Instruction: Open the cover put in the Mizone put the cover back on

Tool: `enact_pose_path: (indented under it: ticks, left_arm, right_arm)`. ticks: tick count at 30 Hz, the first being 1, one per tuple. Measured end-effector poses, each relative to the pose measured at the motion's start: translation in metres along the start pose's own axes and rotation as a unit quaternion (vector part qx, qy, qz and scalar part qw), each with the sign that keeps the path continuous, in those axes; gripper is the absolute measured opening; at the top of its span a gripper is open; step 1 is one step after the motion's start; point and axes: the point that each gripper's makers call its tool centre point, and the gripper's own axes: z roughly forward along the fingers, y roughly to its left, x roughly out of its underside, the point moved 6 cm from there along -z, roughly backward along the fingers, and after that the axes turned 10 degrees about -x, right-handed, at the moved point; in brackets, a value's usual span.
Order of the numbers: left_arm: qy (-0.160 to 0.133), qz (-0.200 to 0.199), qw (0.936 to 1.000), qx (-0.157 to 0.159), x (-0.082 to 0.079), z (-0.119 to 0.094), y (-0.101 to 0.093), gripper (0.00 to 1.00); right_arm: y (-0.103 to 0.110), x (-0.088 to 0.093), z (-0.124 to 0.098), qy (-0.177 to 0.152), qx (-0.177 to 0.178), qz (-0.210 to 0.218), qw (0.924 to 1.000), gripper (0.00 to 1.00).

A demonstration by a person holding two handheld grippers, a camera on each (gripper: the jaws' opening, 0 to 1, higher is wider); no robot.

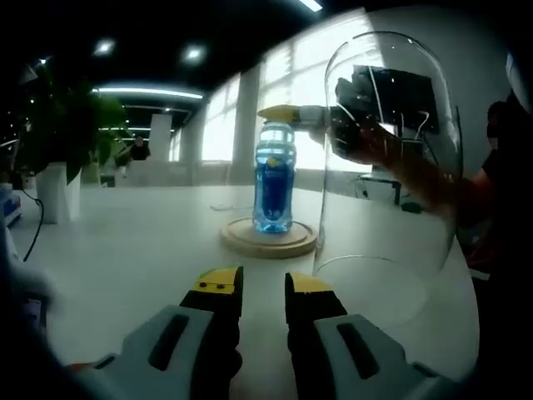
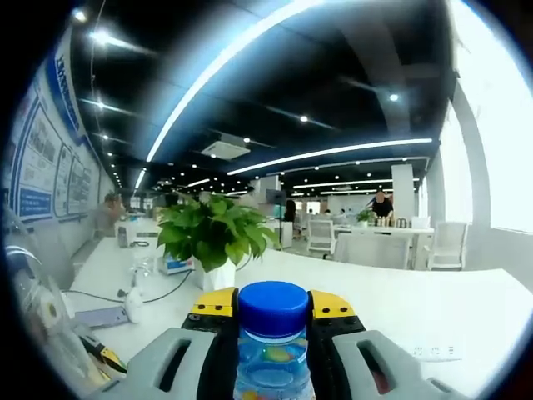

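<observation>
A white table (image 1: 125, 242) carries everything. The largest thing on it is the clear glass dome cover (image 1: 391, 167), which stands upright on the tabletop just beside a round wooden base (image 1: 268, 239); nothing is inside the dome, and through its glass a person's hand and the body of the right gripper show.

On the wooden base stands the Mizone bottle (image 1: 274, 179), upright, with blue liquid and a blue label. In the left gripper view the right gripper (image 1: 279, 113) reaches in from the right at the level of the bottle's top, its yellow tips at the cap. In the right gripper view the blue cap (image 2: 273, 307) sits between the right gripper's two yellow-tipped jaws, which close against the bottle neck on either side, pinching it.

The left gripper (image 1: 263, 287) hangs low over the table, near the base and the dome but touching neither; its jaws stand slightly apart with nothing between them.

Beyond the bottle in the right gripper view a potted plant (image 2: 215, 233) stands on the table.
</observation>
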Motion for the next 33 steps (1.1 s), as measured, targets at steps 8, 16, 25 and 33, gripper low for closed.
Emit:
enact_pose_path:
  ticks: [8,16,25,33]
  left_arm:
    - [0.001,0.000,1.0000,0.000,0.001,0.000,0.000,0.15]
    - [0.005,0.002,1.0000,0.003,0.002,0.000,-0.002,0.15]
    - [0.002,0.001,1.0000,0.003,0.001,0.000,-0.001,0.15]
    - [0.003,0.002,1.0000,0.005,0.001,0.001,-0.001,0.15]
  right_arm:
    - [0.005,-0.007,-0.006,-0.004,0.002,-0.014,0.9999,0.24]
    - [0.011,-0.010,-0.022,-0.012,0.007,-0.020,0.9997,0.24]
    - [0.011,-0.010,-0.044,-0.019,0.020,-0.017,0.9995,0.24]
    - [0.020,-0.008,-0.067,-0.021,0.016,-0.017,0.9995,0.24]
